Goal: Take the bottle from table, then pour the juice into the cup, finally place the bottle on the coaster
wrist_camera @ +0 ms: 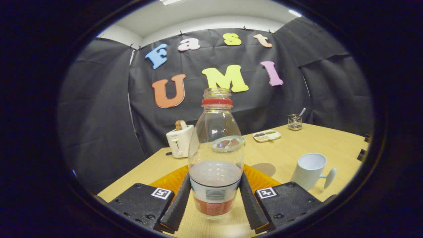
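At the bottom centre of the frame my gripper (215,201) has the bottle (215,158) standing upright between its two ribbed fingers (178,205), one on each side of the labelled lower body. The pads look to be touching the plastic on both sides, so I judge the tongs clenched on the bottle, though I cannot tell how firmly. The bottle is uncapped, with a red ring at the neck and only a low band of juice near its base, which sits on the table (330,142), or just above it.

The step in hand is the take. To do it well I want the squeeze square on the label band, low enough to stay stable, and a straight lift before any tilt, since the open mouth forgives no wobble.

The cup (309,170), white with its handle turned to the right, stands at the lower right, near my right finger but apart from it. The brown coaster (264,168) lies flat between bottle and cup, just beyond the fingers. I should swing right over the coaster, bring the mouth above the cup's rim, and tip slowly.
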Demonstrator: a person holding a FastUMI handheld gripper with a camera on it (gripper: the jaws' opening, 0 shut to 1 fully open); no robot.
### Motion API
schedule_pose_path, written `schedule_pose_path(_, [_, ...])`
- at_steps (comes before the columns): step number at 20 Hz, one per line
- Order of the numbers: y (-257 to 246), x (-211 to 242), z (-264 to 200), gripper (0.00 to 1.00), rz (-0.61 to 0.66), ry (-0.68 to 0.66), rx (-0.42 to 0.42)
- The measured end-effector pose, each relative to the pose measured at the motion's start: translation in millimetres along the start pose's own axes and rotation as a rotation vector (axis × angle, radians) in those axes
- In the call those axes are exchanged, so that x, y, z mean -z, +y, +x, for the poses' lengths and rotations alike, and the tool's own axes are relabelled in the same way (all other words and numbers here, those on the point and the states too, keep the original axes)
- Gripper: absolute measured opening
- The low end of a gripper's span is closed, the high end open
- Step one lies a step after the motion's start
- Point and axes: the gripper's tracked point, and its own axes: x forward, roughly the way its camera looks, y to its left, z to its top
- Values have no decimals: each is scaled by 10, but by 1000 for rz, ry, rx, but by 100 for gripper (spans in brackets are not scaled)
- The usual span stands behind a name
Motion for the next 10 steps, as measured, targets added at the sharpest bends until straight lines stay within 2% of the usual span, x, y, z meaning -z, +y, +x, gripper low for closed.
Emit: schedule_pose_path(10, [-158,-178,5,79,368,32,-45])
